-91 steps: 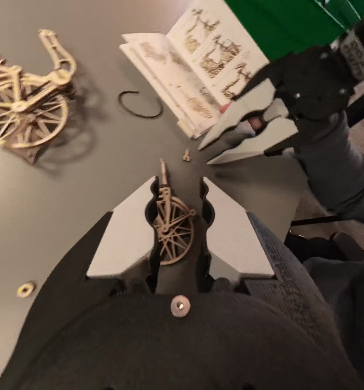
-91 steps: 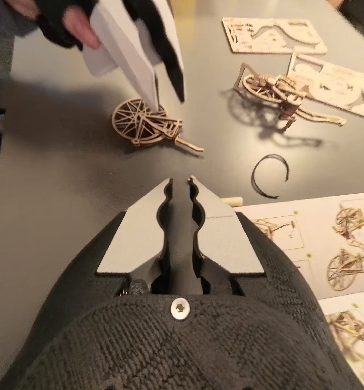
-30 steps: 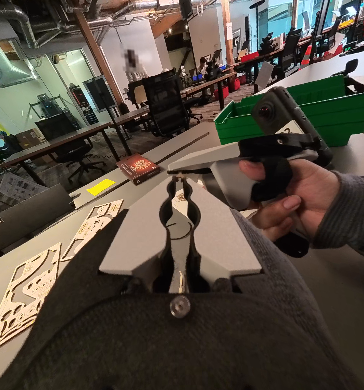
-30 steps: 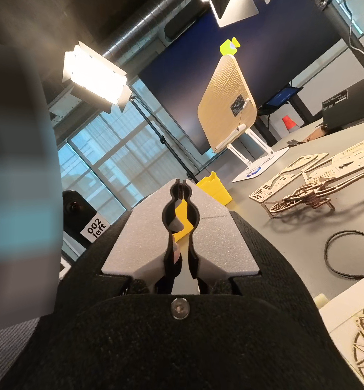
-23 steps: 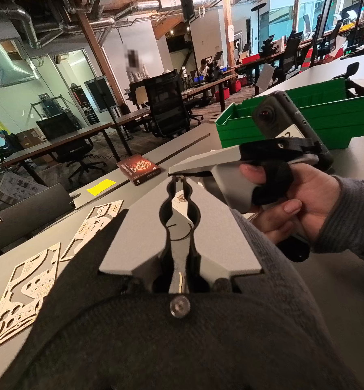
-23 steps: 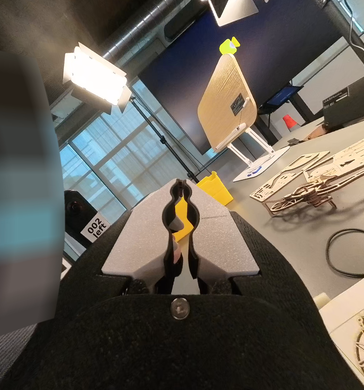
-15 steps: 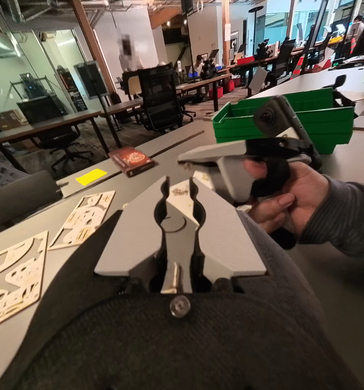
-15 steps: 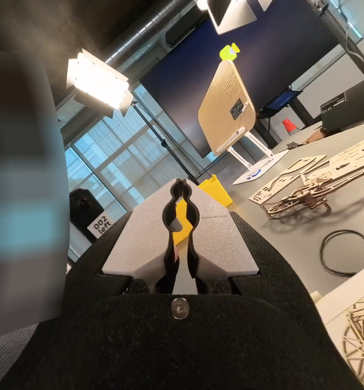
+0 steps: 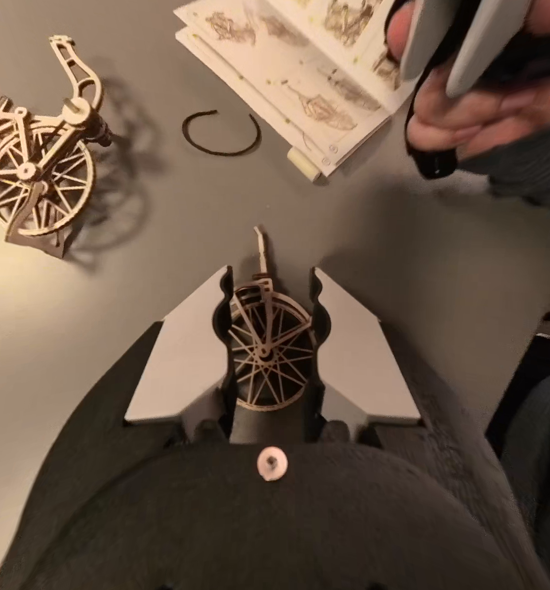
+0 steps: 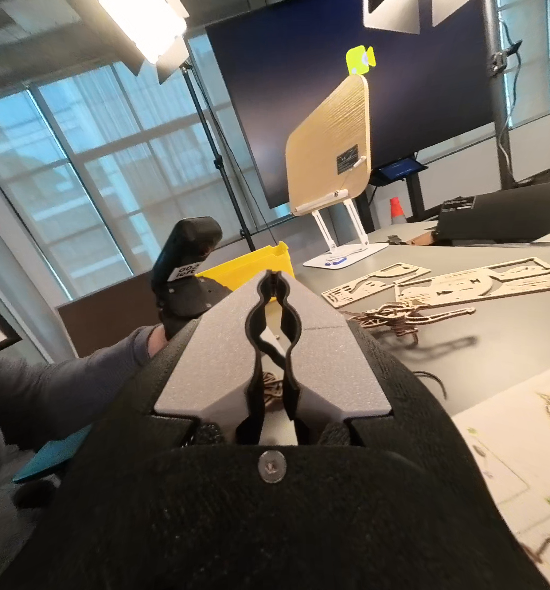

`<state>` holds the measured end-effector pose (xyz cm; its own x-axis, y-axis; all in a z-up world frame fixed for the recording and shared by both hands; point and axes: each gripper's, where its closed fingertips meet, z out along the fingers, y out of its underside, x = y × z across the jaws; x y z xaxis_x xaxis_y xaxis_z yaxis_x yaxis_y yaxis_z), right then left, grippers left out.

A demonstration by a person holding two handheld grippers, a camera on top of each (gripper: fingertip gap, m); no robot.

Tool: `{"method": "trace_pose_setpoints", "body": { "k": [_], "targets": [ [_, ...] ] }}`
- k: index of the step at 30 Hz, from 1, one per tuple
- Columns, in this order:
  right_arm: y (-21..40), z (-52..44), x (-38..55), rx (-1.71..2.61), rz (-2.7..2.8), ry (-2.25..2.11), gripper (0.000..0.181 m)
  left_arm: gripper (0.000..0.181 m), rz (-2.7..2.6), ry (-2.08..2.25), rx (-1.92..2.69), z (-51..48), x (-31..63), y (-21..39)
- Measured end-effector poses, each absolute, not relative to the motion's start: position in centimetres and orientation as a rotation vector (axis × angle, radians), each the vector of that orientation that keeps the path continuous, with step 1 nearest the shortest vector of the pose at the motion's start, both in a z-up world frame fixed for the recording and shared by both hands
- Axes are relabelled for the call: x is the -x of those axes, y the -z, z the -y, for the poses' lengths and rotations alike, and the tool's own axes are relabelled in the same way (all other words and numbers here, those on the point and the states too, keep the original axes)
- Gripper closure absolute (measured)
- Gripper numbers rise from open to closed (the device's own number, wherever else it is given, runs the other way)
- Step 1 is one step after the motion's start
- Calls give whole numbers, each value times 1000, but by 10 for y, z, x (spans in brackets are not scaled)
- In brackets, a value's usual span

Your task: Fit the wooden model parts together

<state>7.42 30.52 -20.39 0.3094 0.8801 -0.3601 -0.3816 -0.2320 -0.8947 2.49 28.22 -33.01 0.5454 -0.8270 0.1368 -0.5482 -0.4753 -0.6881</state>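
Left gripper [image 9: 270, 274] lowered since half a second ago, jaws spread astride spoked wheel assembly [image 9: 268, 348] lying on tabletop [image 9: 75, 319]. Right gripper [image 10: 272, 282] raised, jaws closed, apparently empty. Risk: thin spokes crushed on closure.

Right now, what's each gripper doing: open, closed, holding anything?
Left gripper: open, its fingers on either side of the small wooden wheel assembly on the table.
Right gripper: shut, tips together; nothing visible between them.
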Motion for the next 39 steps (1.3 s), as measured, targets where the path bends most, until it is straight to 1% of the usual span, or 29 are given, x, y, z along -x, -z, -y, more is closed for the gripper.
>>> {"method": "trace_pose_setpoints", "body": {
  "k": [2,5,6,8,11,12,14,16,21,23,27,30,36,39],
  "targets": [
    [207,-309,-76,1332,511,-1257,181,135,-1171,535,2241,-283,-22,335],
    [208,-311,-79,1333,507,-1237,181,127,-1226,519,2293,-280,-13,334],
    [207,-311,-79,1328,513,-1233,181,121,-1229,538,2314,-279,-11,334],
    [206,-310,-79,1322,519,-1230,181,102,-1235,592,2372,-276,-8,337],
    [207,-310,-77,1324,531,-1222,181,65,-1264,556,2380,-268,-7,339],
    [207,-310,-77,1323,531,-1223,181,62,-1293,474,2374,-267,-3,342],
    [206,-310,-78,1318,525,-1222,181,66,-1329,334,2364,-263,5,347],
    [204,-310,-79,1311,520,-1227,181,71,-1312,315,2385,-257,6,351],
    [206,-308,-75,1313,540,-1234,181,98,-1205,342,2376,-263,6,348],
    [207,-309,-75,1320,540,-1239,181,114,-1208,349,2365,-264,8,346],
    [211,-311,-71,1344,548,-1239,181,115,-1189,421,2358,-266,5,344],
    [208,-312,-69,1336,572,-1240,181,115,-1021,744,2310,-271,-15,329],
    [199,-313,-69,1314,618,-1208,181,116,-574,1598,2026,-279,-52,270],
    [199,-317,-71,1321,623,-1184,181,116,-413,1858,1917,-284,-59,259]
  ]
}}
